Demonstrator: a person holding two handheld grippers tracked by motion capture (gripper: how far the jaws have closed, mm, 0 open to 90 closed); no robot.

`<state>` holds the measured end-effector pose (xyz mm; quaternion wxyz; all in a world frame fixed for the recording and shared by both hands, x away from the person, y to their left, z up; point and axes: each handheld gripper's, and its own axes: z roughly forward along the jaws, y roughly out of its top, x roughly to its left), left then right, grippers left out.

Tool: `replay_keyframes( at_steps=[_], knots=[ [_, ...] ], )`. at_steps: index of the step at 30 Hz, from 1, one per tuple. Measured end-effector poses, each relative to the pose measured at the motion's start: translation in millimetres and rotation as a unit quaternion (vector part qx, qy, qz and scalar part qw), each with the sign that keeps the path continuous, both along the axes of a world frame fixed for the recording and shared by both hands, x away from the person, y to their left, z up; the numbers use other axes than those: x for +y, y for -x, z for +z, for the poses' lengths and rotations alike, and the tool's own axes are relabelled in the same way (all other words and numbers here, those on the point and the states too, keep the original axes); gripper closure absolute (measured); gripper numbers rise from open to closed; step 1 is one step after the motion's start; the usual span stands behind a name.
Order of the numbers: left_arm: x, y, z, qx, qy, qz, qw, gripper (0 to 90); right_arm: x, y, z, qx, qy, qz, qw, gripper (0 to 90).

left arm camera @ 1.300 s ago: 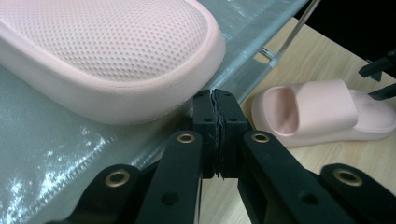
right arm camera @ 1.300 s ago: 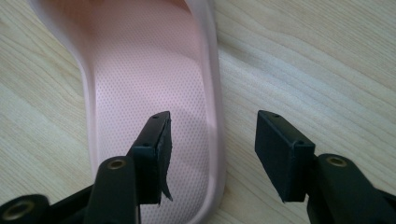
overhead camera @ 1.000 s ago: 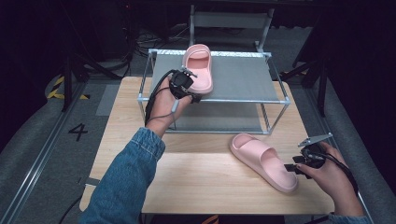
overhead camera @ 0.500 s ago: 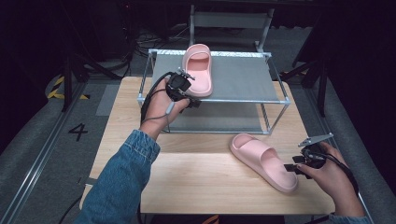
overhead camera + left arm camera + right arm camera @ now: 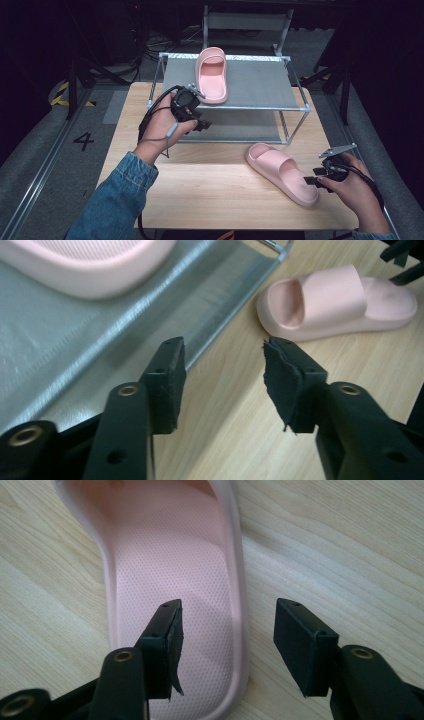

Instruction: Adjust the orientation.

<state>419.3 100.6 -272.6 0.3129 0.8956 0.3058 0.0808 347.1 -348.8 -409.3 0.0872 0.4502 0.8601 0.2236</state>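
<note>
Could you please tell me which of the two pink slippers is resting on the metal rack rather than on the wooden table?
The pink foam slipper at the far left of the grey metal rack's top shelf. The other pink slipper lies on the light wooden table, in front of the rack.

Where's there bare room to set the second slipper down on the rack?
The top shelf is bare to the right of the slipper on the rack, out to the right rail. The left side is crowded: that slipper and the left gripper. The slipper on the table lies beside the right gripper.
</note>
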Motion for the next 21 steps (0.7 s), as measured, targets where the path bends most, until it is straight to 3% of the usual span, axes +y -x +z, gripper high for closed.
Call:
replay_keyframes(
  at_steps=[5, 8, 12, 14, 21],
  knots=[
    [8.5, 13.5, -7.6, 0.015, -0.022, -0.003, 0.9996, 41.0, 5.8, 1.5, 2.4, 0.001, 0.001, 0.004, 1.0000, 46.0],
    [13.5, 19.4, -17.6, 0.025, -0.049, 0.003, 0.9985, 39.8, 10.3, 2.4, 4.0, 0.003, 0.003, 0.007, 1.0000, 45.8],
    [18.9, 27.4, -31.9, 0.038, -0.065, 0.005, 0.9972, 36.6, 19.0, 3.2, 7.0, 0.000, 0.006, 0.015, 0.9999, 45.5],
    [20.0, 29.3, -35.5, 0.041, -0.066, 0.004, 0.9970, 36.1, 21.7, 3.3, 7.4, 0.001, 0.006, 0.017, 0.9998, 45.4],
    [25.5, 38.8, -67.8, 0.057, -0.072, 0.003, 0.9958, 35.0, 32.2, 2.4, 6.3, 0.005, 0.011, 0.025, 0.9996, 45.4]
  ],
)
